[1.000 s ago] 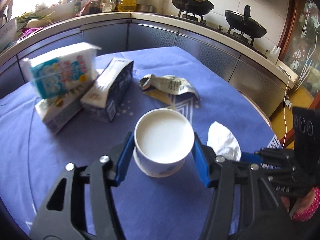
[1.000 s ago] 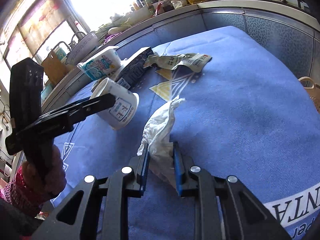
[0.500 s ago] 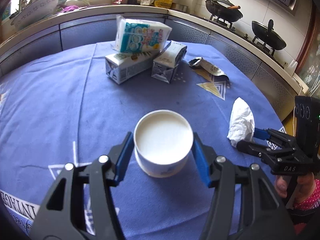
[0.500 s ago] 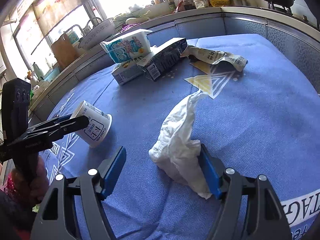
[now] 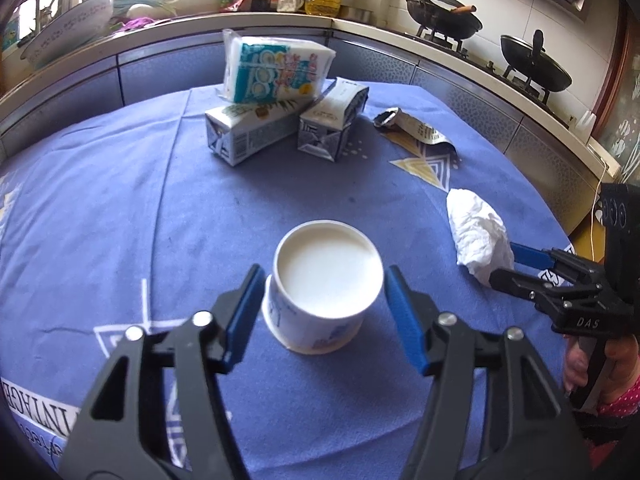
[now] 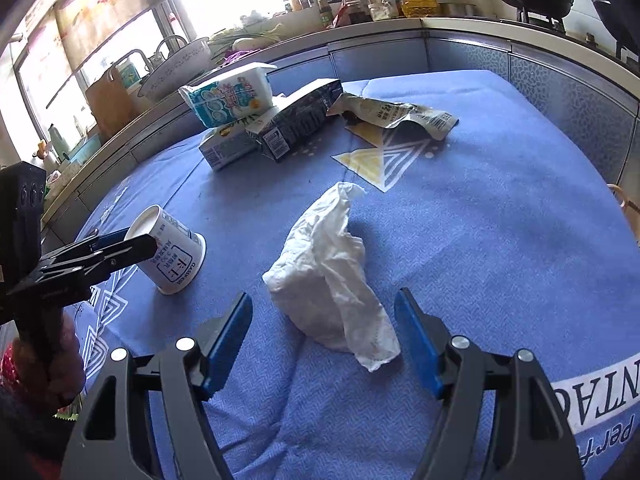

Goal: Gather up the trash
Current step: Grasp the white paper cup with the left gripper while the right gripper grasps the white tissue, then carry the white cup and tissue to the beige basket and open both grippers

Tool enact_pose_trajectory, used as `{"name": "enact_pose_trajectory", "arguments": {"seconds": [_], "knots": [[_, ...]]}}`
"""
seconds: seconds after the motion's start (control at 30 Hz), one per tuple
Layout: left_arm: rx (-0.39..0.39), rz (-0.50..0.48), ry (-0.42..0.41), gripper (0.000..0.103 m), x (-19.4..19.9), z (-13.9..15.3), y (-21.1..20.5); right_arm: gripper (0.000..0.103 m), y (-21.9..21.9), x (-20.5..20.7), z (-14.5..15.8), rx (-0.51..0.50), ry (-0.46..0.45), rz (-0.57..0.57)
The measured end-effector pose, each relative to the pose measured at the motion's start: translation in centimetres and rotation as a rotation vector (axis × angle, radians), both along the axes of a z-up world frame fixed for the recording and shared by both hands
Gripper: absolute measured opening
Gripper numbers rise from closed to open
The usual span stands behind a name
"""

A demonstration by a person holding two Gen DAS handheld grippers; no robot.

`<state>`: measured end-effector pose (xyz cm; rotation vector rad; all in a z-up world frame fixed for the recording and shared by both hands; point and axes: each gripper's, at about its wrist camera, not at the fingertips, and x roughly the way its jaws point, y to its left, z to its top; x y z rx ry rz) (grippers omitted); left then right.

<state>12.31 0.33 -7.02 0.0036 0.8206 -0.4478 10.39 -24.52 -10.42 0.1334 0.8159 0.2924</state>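
Gripping a white paper cup (image 5: 326, 280) between its jaws, the left gripper (image 5: 324, 320) holds it tilted, its base touching the blue worktop (image 5: 120, 208). Between the jaws of the right gripper (image 6: 324, 344), which stand wide open, a crumpled tissue (image 6: 332, 276) lies loose on the cloth, neither pad pressing it. Beyond both jaws sit cartons and a torn wrapper (image 6: 396, 114). Judging by this, the tissue goes into the cup next, which calls for closing on it first.
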Motion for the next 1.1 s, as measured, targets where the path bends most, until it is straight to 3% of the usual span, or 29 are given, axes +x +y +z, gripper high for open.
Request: {"name": "enact_pose_trajectory", "arguments": {"seconds": [0.03,0.13,0.17,0.2,0.4,0.73,0.83,0.87,0.9,0.97,1.1], "knots": [[0.015,0.003,-0.009,0.056,-0.1,-0.1,-0.2,0.071,0.1,0.0,-0.1,-0.001,0.000,0.007],[0.036,0.002,-0.022,0.055,-0.3,-0.1,-0.6,0.038,0.6,0.0,-0.4,-0.011,0.018,0.040],[0.029,-0.004,-0.014,0.055,-0.2,0.0,-0.6,0.021,0.7,0.0,-0.5,-0.010,0.020,0.050],[0.020,-0.011,-0.009,0.054,-0.1,0.0,-0.7,0.015,0.6,-0.1,-0.5,0.001,0.018,0.057],[0.009,-0.062,-0.021,0.054,0.1,1.5,-2.9,0.008,-1.2,-0.6,0.3,0.062,-0.029,0.024],[-0.027,-0.212,-0.065,0.054,1.8,5.3,-11.3,0.008,-8.0,-1.1,1.3,0.258,-0.049,-0.064],[-0.025,-0.207,-0.091,0.054,2.1,6.5,-11.7,0.011,-9.4,-0.3,0.4,0.452,0.006,-0.039],[-0.026,-0.196,-0.094,0.054,2.3,6.8,-11.4,0.018,-9.8,0.2,-0.2,0.530,0.036,-0.045],[-0.029,-0.181,-0.095,0.054,2.4,7.0,-11.0,0.037,-10.0,0.6,-0.7,0.572,0.059,-0.061],[-0.035,-0.142,-0.095,0.054,2.6,7.3,-9.7,0.063,-9.8,1.1,-0.7,0.575,0.063,-0.077],[-0.041,-0.063,-0.075,0.054,2.7,7.0,-6.4,0.067,-6.5,1.8,0.6,0.404,0.029,0.007]]}}
